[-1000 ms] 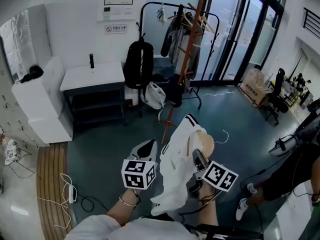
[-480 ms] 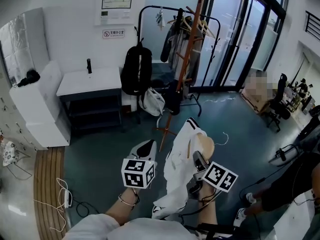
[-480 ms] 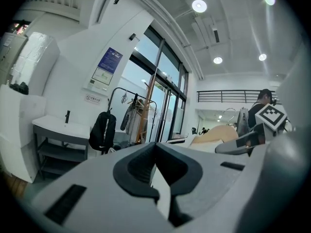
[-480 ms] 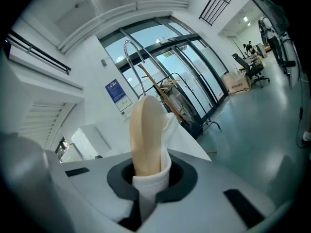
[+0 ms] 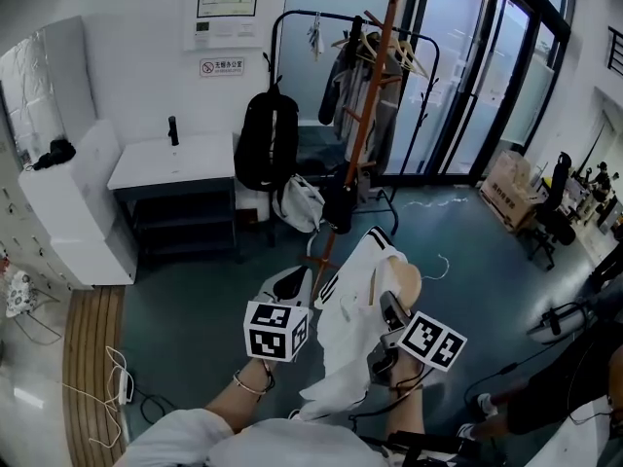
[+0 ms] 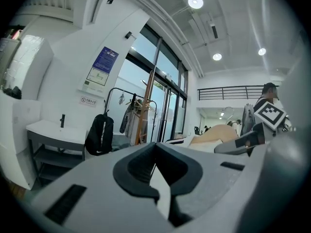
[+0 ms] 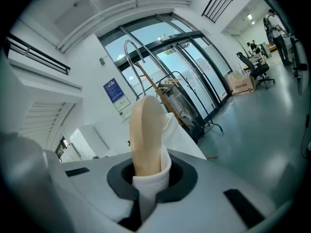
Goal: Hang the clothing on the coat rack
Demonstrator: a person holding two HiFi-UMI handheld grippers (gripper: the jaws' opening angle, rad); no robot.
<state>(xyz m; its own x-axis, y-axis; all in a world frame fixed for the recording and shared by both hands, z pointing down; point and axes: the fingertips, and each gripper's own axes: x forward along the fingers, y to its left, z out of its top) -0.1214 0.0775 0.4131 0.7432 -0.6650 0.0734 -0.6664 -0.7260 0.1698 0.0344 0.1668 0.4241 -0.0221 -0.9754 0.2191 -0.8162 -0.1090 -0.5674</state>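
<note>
The coat rack (image 5: 375,95) is a tall orange-brown wooden pole with pegs, standing ahead of me on the teal floor; it also appears as the coat rack (image 6: 143,110) in the left gripper view. My right gripper (image 5: 389,314) is shut on a pale wooden hanger (image 5: 401,285) that carries a white garment (image 5: 350,309) with black trim, hanging down between both grippers. Hanger (image 7: 146,130) and white cloth fill the notch of my right gripper (image 7: 146,178). Just left of the garment's edge, my left gripper (image 5: 290,282) has its jaws together, notch empty (image 6: 158,178).
A black clothes rail (image 5: 336,27) with jackets stands behind the rack. A black backpack (image 5: 268,139) and a white bag (image 5: 302,202) hang beside a white table (image 5: 175,159). Glass doors (image 5: 467,76) are at the right, cables (image 5: 122,387) on the floor left, a person (image 5: 574,397) at the right edge.
The coat rack has come slightly closer in the head view. Both grippers and the hanging garment keep nearly the same place; the grips look unchanged.
</note>
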